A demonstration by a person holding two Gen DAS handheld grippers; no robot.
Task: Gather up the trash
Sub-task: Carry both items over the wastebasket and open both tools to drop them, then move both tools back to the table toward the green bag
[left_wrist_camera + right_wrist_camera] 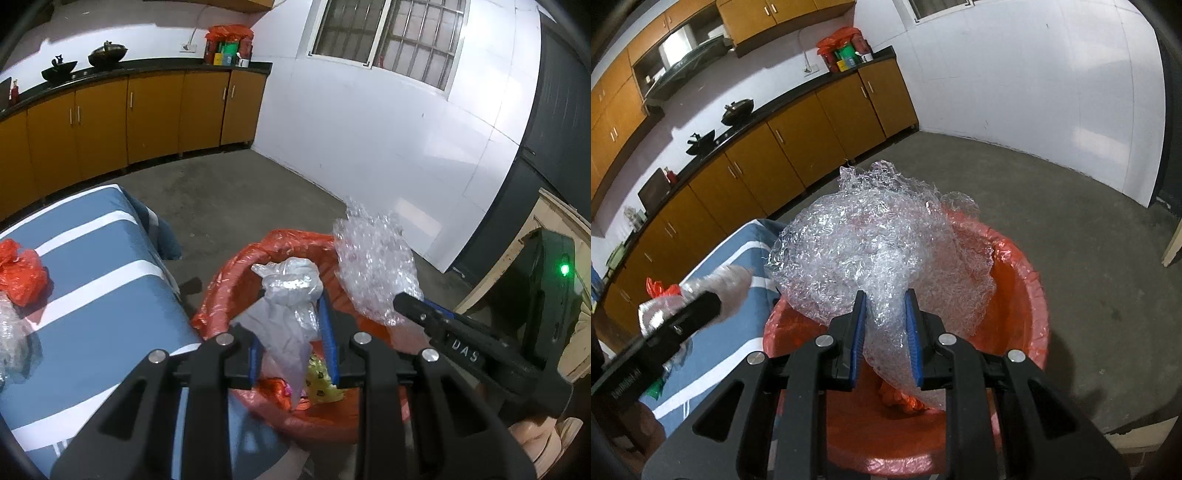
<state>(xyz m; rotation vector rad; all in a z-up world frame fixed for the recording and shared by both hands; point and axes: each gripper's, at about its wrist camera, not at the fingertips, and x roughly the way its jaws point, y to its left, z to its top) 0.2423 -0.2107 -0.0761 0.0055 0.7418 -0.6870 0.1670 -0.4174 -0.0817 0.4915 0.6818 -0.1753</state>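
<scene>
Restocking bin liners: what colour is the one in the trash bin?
Orange-red liner, clearest in the right wrist view.

Two wrist cameras are trained down on one red-lined bin (221, 280) from close above.

The left wrist view is aimed forward and down along its fingers, with the striped blue table (110, 295) kept at left and the window wall ahead. The right wrist view is set nearer the bin (1027, 295), angled toward the orange cabinets (798, 147). Bin, table, cabinets (147, 114) and concrete floor (236, 184) are shared, and each gripper is caught in the other's frame.
</scene>
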